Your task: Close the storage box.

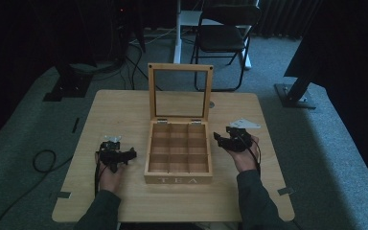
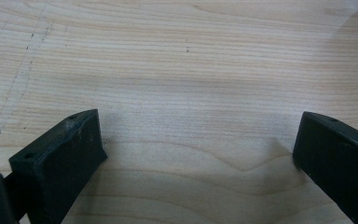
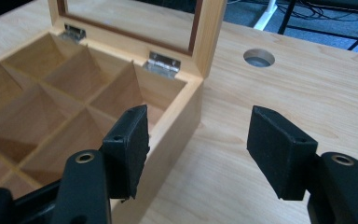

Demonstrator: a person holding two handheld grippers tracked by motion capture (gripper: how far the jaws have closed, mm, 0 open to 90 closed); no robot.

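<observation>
Wooden table (image 1: 124,110), tea box (image 1: 178,148) lid up, dark carpeted room

The tea box (image 1: 178,152) stands mid-worktop (image 1: 124,110), its glass lid (image 1: 180,91) upright at the far edge, blocking any reach from behind. All nine compartments lie open from above. Bare wood runs left and right of the box, where the left claw (image 1: 130,154) and right claw (image 1: 217,138) sit, jaws apart.

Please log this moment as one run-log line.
tea box: lid open, compartments empty | left gripper: open | right gripper: open
</observation>
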